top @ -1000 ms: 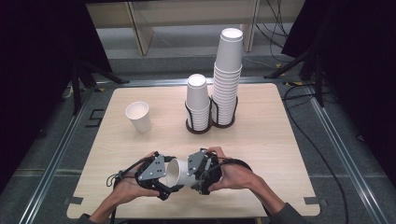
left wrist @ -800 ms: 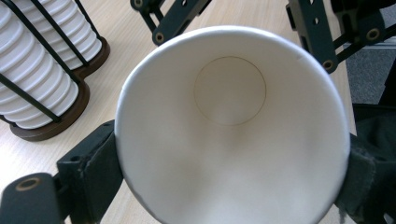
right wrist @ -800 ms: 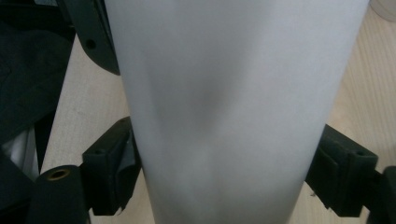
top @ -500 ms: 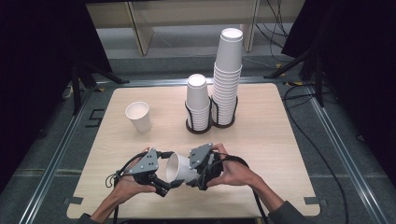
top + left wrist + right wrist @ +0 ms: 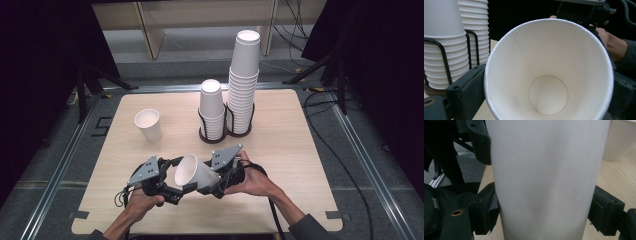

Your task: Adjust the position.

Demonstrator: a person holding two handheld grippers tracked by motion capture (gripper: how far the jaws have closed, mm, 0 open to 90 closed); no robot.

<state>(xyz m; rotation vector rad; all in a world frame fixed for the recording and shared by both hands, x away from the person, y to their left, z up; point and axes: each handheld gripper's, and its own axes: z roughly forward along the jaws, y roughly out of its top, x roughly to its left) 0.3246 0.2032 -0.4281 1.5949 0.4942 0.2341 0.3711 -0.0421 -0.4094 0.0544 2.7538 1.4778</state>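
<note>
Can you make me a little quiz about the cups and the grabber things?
1. True or false: the held paper cup lies sideways between the left gripper and the right gripper.
2. How many cup stacks stand in the black wire holder?
3. Which is taller: A, the left stack, or B, the right stack?

Key: 1 true, its open mouth faces the left gripper. 2 two. 3 B.
</note>
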